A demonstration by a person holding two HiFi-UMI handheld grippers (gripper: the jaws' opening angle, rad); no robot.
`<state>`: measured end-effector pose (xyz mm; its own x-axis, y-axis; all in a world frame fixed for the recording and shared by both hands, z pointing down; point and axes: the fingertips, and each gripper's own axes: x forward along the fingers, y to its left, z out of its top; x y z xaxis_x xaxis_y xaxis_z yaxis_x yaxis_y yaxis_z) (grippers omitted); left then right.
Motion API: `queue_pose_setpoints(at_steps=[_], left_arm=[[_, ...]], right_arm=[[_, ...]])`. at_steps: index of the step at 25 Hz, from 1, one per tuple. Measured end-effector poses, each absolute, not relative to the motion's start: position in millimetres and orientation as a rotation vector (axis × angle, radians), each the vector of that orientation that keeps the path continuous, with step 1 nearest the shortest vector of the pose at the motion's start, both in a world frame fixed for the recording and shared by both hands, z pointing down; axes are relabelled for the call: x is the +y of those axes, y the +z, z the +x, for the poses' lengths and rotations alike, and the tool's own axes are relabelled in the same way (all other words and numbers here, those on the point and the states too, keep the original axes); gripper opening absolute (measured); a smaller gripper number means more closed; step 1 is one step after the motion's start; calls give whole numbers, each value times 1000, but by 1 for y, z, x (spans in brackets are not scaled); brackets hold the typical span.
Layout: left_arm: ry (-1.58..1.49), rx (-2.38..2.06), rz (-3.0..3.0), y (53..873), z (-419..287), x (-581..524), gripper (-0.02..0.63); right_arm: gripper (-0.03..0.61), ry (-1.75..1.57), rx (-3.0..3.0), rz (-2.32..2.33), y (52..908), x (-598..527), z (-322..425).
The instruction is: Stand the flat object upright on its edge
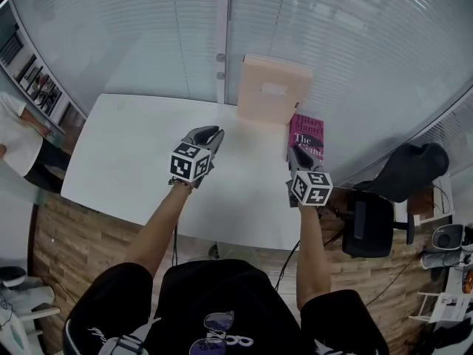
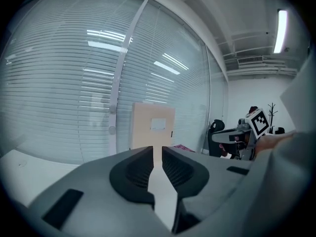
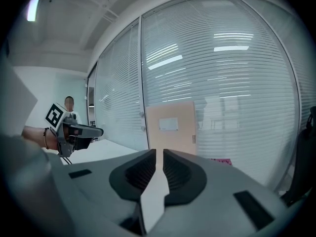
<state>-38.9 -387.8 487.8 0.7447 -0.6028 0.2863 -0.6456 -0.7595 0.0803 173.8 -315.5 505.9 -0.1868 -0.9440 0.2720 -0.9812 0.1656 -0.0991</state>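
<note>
A magenta book (image 1: pixel 307 134) lies flat on the white table (image 1: pixel 133 161) at its far right, next to a tall beige box (image 1: pixel 273 91) that stands upright against the glass wall. My right gripper (image 1: pixel 299 152) hovers over the book's near end. Its jaws are a narrow slit apart with nothing between them (image 3: pixel 159 157). My left gripper (image 1: pixel 211 134) hangs over the bare table left of the box, its jaws (image 2: pixel 157 154) also a slit apart and empty. The box (image 2: pixel 152 127) and a corner of the book (image 2: pixel 182 147) lie ahead of it.
Glass walls with blinds (image 1: pixel 148 35) close off the table's far side. A black office chair with a dark jacket (image 1: pixel 403 172) stands right of the table. A person in white (image 1: pixel 18 135) stands at the far left. Wooden floor runs under the table's near edge.
</note>
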Motion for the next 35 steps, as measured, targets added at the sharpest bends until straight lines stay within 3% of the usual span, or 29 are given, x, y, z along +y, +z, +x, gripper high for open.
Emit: queue_pose_setpoints(at_steps=[16, 35], left_arm=[[364, -950, 2749, 505, -40, -336, 21], [368, -938, 2762, 508, -30, -318, 21]], right_arm=[[23, 390, -2338, 1853, 513, -279, 152], [21, 398, -2363, 1781, 521, -264, 150]])
